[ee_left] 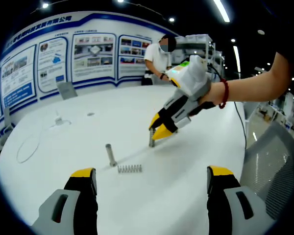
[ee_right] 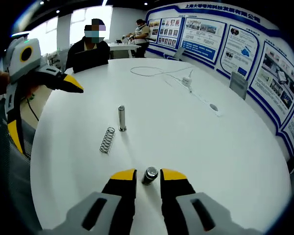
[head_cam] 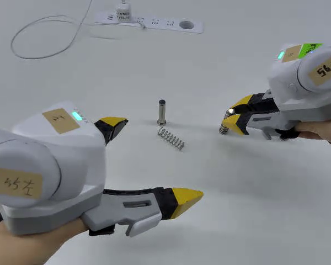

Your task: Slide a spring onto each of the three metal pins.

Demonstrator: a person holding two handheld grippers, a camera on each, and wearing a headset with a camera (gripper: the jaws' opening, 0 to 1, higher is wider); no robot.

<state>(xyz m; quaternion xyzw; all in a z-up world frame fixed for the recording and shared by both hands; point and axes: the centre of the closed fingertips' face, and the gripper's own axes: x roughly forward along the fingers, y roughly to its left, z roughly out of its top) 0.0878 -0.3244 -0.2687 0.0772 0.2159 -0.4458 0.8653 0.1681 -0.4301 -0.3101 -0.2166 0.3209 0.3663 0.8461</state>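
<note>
Items counted: two grippers, two pins, one loose spring.

1. Nearest, at the lower left of the head view, is the left gripper (head_cam: 150, 160). Its two yellow-tipped jaws are spread wide apart and grasp nothing. In the left gripper view the same jaws rise at either side of the white table (head_cam: 265, 210), with the work lying ahead between them.

2. Next out, the loose spring (head_cam: 171, 138) lies flat on the table, on its side. No gripper touches it.

3. Just beyond the loose spring, the standing pin (head_cam: 161, 112) is upright on the table, bare, with no coils around it. The spring's nearer end lies close to the pin's base; whether they touch cannot be told.

4. To the right, well apart from the standing pin, the right gripper (head_cam: 230, 120) has its jaws drawn together around the held pin (ee_right: 150, 175). The right gripper view shows this pin's round top clamped between the two yellow tips. In the head view, coils appear to surround its lower end near the table, though the detail is too small to confirm.

5. Farthest, at the table's far edge: one white power strip (head_cam: 154, 23), one plug (head_cam: 123, 11) seated in it, and one white cable (head_cam: 41, 38) looped to the left.
</note>
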